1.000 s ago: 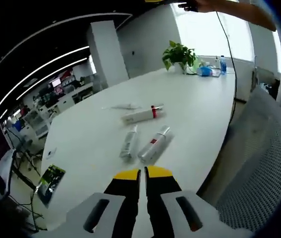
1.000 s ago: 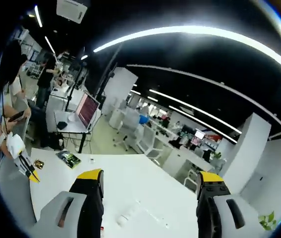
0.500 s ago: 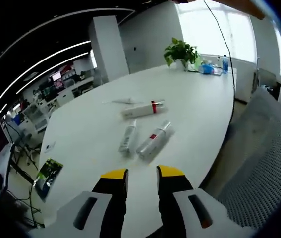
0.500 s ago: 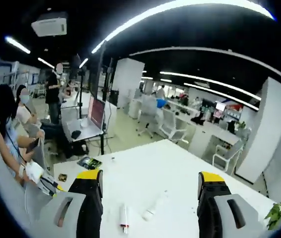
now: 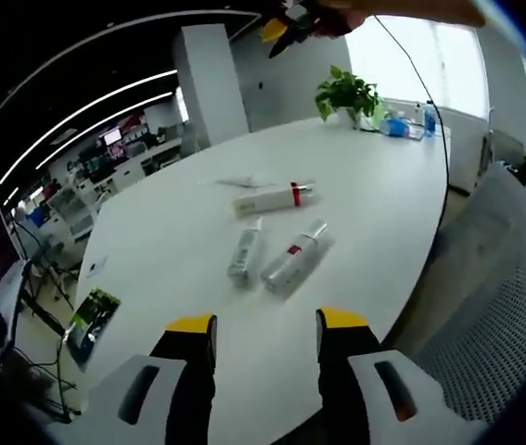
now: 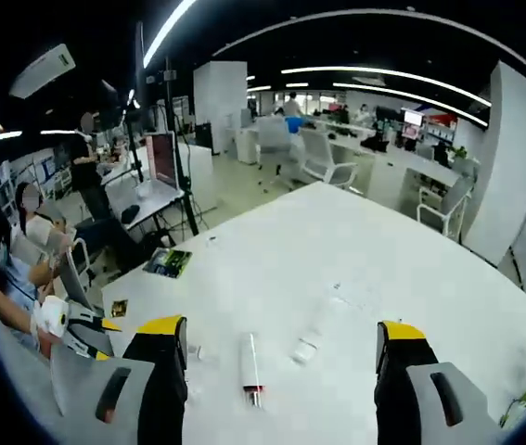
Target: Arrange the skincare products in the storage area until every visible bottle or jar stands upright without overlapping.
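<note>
White table (image 5: pixel 179 241), three skincare containers lying flat — none upright yet.
Slim tube (image 5: pixel 244 251), silver bottle (image 5: pixel 292 260) and red-banded tube (image 5: pixel 274 197) lie mid-table; left gripper (image 5: pixel 264 326) and right gripper (image 6: pixel 277 334) hover parted and empty — round bodies could roll off if nudged sideways.

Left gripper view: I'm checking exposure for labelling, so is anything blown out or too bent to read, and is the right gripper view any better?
Left gripper view: the window behind the plant is blown out, and the table edge bows from fisheye. Right gripper view: evenly lit, though ceiling light strips curve and the small tubes look soft.
</note>
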{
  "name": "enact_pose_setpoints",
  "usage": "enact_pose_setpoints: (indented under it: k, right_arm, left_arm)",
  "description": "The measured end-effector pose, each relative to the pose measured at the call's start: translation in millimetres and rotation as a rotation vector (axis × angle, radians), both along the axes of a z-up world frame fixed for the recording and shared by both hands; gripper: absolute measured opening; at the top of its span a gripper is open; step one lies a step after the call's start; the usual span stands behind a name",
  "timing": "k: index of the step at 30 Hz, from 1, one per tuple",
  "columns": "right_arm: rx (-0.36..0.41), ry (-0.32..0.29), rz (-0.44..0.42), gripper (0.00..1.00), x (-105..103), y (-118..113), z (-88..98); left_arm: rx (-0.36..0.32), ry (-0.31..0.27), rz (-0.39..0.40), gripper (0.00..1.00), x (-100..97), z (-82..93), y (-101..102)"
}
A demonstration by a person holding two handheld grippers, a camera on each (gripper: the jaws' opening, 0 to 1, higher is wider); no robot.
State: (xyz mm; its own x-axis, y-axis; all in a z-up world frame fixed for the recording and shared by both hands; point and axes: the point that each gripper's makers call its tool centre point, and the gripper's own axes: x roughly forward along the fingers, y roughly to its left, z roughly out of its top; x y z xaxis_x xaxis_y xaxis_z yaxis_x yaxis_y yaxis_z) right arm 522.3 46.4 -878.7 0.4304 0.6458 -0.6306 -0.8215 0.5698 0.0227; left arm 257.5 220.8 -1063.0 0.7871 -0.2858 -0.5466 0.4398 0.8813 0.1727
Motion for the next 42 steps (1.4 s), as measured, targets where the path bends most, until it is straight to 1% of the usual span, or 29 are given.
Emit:
enact_pose_setpoints:
  k: [3,5,7,9,12,14,16,17,18,21,24,25,28,33,38,40,42]
  right_arm:
    - [-0.018,0.045,-0.001,0.86,0.0,5.1,-21.9]
    - [-0.023,0.055,0.000,0.88,1.7,8.9,-32.3]
    - [-0.043,0.093,-0.007,0.88,2.3,9.7,-47.4]
    - [-0.049,0.119,-0.015,0.88,4.8,12.0,-60.5]
    - [-0.062,0.145,-0.021,0.89,9.6,16.0,-76.3]
    - [-0.077,0.172,-0.026,0.89,14.9,20.9,-90.0]
    - [-0.083,0.196,-0.036,0.89,18.5,25.9,-99.7]
    - [-0.081,0.199,-0.038,0.90,19.4,27.1,-101.2]
    - [-0.079,0.209,-0.042,0.90,23.2,30.6,-106.5]
    - [-0.095,0.233,-0.053,0.90,28.0,37.1,-117.2]
    - [-0.098,0.239,-0.063,0.91,37.3,43.7,-123.8]
    - [-0.097,0.250,-0.073,0.91,41.0,45.8,-126.6]
    - [-0.094,0.259,-0.092,0.91,50.6,49.4,-130.4]
    - [-0.100,0.270,-0.136,0.91,69.7,48.7,-139.5]
    - [-0.095,0.313,-0.176,0.91,80.5,47.4,-155.9]
    - [-0.111,0.326,-0.188,0.90,86.0,46.3,-166.2]
    - [-0.119,0.331,-0.198,0.89,89.7,46.1,-171.4]
  left_arm:
    - [0.004,0.006,0.014,0.43,1.3,-1.6,2.3]
    - [0.004,0.004,0.026,0.47,1.9,-1.6,4.2]
    - [0.003,0.005,0.032,0.48,1.9,-1.6,5.1]
    - [0.007,0.021,0.039,0.47,0.6,-4.1,6.2]
    - [0.015,0.018,0.040,0.46,0.2,-4.1,7.2]
    - [0.011,0.017,0.046,0.45,0.3,-3.5,8.7]
    - [0.017,0.021,0.047,0.45,0.2,-4.8,9.8]
    - [0.017,0.021,0.047,0.45,0.2,-4.9,10.0]
    - [0.018,0.021,0.047,0.45,0.4,-4.7,10.3]
    - [0.018,0.026,0.050,0.44,0.0,-5.9,11.0]
    - [0.022,0.028,0.044,0.43,-0.2,-7.0,11.3]
    - [0.022,0.029,0.044,0.43,-0.2,-7.4,11.5]
    - [0.022,0.028,0.044,0.42,0.1,-7.8,12.1]
    - [0.023,0.040,0.047,0.42,-0.5,-12.1,13.7]
    - [0.021,0.054,0.046,0.41,-2.4,-16.1,13.5]
    - [0.023,0.064,0.046,0.41,-3.5,-19.0,13.9]
    - [0.024,0.071,0.047,0.41,-4.1,-20.5,14.1]
